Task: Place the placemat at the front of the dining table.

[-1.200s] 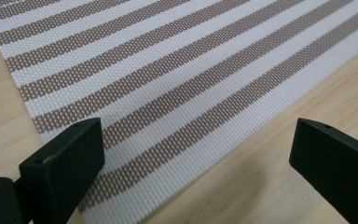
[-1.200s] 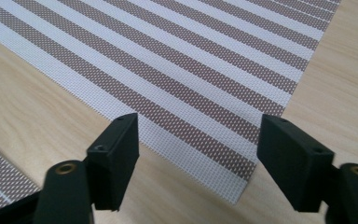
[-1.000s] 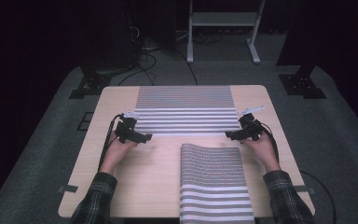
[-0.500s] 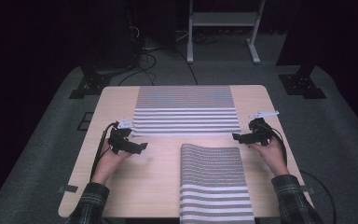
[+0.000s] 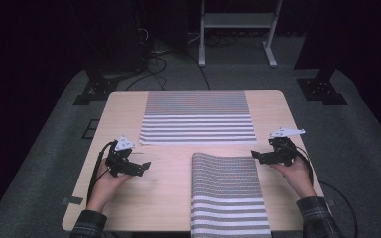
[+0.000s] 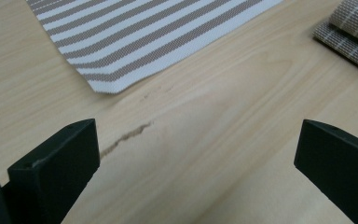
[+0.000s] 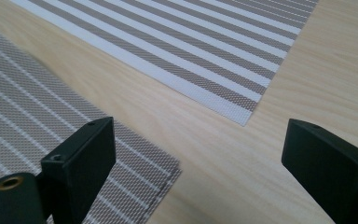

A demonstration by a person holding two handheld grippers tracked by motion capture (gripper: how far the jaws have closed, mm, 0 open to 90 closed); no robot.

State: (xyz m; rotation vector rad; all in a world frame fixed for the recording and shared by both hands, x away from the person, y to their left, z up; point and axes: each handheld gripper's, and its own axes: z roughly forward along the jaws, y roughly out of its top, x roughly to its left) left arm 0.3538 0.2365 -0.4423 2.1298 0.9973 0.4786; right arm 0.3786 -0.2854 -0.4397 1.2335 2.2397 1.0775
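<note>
A flat striped placemat (image 5: pixel 197 118) lies spread across the far half of the wooden table (image 5: pixel 168 188); its near corners show in the left gripper view (image 6: pixel 107 84) and the right gripper view (image 7: pixel 247 112). A second striped mat (image 5: pixel 228 193), folded double, lies at the near middle and hangs over the front edge. My left gripper (image 5: pixel 144 166) is open over bare wood, left of the folded mat (image 6: pixel 349 23). My right gripper (image 5: pixel 256 156) is open beside the folded mat's far right corner (image 7: pixel 163 172). Nothing is between either pair of jaws.
A scratch (image 6: pixel 126 136) marks the wood ahead of the left gripper. Cables trail from both grippers. Beyond the table are black stands (image 5: pixel 322 89), floor cables (image 5: pixel 154 54) and a white frame (image 5: pixel 235 25) on grey carpet.
Both grippers have drawn back from the flat mat's near corners, toward the table's front and outward. The flat mat lies still, released.
</note>
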